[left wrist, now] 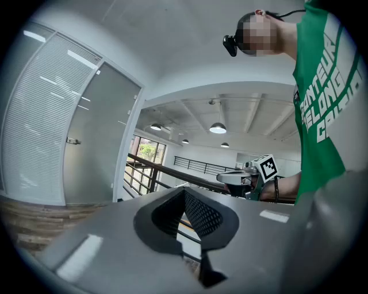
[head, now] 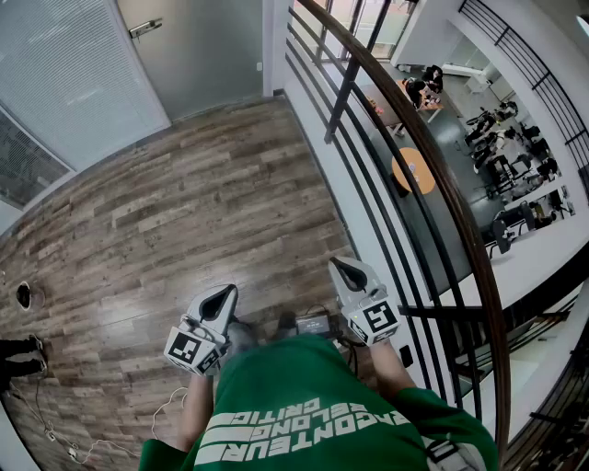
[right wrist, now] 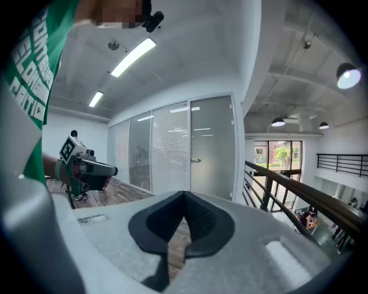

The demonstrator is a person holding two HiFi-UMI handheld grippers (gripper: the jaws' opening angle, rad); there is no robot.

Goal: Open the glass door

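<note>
The frosted glass door [head: 207, 51] stands closed at the far end of the wood floor, its metal handle [head: 145, 28] near its left edge. It also shows in the left gripper view as the door [left wrist: 95, 149] and in the right gripper view as the door [right wrist: 211, 149] with its handle [right wrist: 196, 160]. Both grippers are held low in front of the person's body, far from the door. My left gripper [head: 228, 292] [left wrist: 185, 192] is shut and empty. My right gripper [head: 339, 265] [right wrist: 184, 195] is shut too, with nothing in it.
A dark railing [head: 405, 138] runs along the right side, with a lower floor of desks and people beyond it. Glass panels with blinds [head: 64, 74] stand left of the door. A floor socket [head: 23, 294], a white cable [head: 55, 432] and someone's shoes [head: 18, 350] lie at the left.
</note>
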